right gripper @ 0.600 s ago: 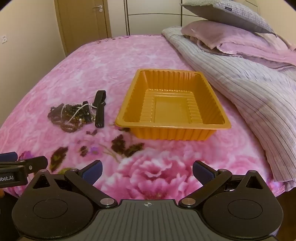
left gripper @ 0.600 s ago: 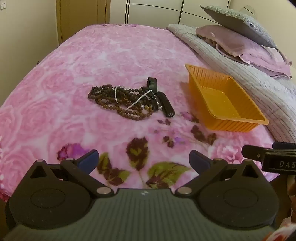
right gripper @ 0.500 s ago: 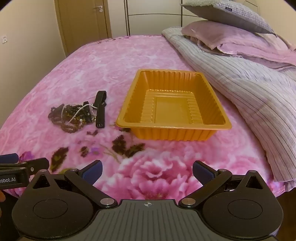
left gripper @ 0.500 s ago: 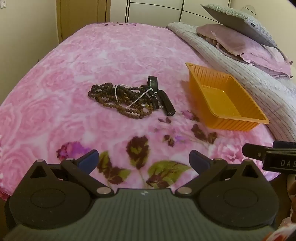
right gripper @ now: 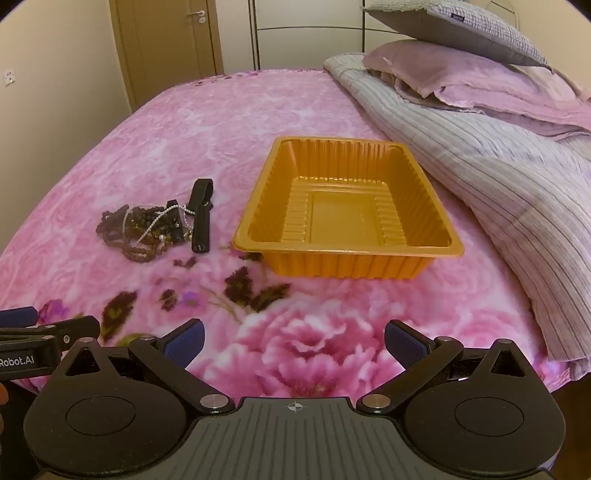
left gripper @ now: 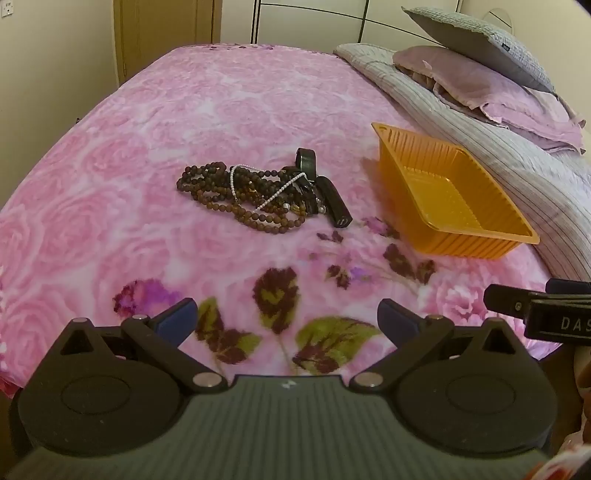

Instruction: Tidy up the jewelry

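Observation:
A heap of jewelry (left gripper: 255,195) lies on the pink floral bed: brown bead strands, a thin white pearl string and black bands. It also shows in the right wrist view (right gripper: 155,229). An empty orange plastic tray (left gripper: 476,230) (right gripper: 369,273) stands to its right. My left gripper (left gripper: 286,319) is open and empty over the bed's near edge, well short of the heap. My right gripper (right gripper: 293,338) is open and empty, in front of the tray.
A striped grey blanket (right gripper: 498,192) and stacked pillows (right gripper: 461,33) lie right of the tray. A wooden door (right gripper: 166,48) and wardrobe stand beyond the bed. Each gripper shows at the edge of the other's view.
Both grippers have crept slightly forward towards the bed. The jewelry and tray have not moved.

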A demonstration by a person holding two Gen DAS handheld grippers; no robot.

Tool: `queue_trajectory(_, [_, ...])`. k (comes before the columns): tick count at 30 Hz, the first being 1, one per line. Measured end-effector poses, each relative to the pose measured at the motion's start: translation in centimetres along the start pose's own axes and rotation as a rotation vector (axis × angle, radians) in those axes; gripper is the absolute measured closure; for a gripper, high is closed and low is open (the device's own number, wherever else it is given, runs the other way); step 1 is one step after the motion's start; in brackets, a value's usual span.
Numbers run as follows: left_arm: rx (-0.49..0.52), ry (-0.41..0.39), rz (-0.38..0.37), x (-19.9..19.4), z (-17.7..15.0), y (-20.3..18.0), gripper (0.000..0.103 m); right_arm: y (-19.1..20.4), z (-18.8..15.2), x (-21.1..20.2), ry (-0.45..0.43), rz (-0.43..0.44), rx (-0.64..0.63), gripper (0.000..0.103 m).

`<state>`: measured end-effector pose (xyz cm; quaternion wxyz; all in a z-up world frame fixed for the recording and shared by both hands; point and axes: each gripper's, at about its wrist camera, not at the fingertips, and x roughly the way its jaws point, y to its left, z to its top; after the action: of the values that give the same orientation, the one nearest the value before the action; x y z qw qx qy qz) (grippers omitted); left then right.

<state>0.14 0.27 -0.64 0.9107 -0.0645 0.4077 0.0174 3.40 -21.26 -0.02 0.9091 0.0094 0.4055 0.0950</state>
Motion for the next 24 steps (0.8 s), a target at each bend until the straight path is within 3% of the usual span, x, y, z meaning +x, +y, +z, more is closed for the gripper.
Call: queue_trajectory(24, [-0.002,0.002,-0.002,0.02,-0.13,0.15,0.001,0.04,-0.16,0.15,0.001,0.000,-0.001,0.000])
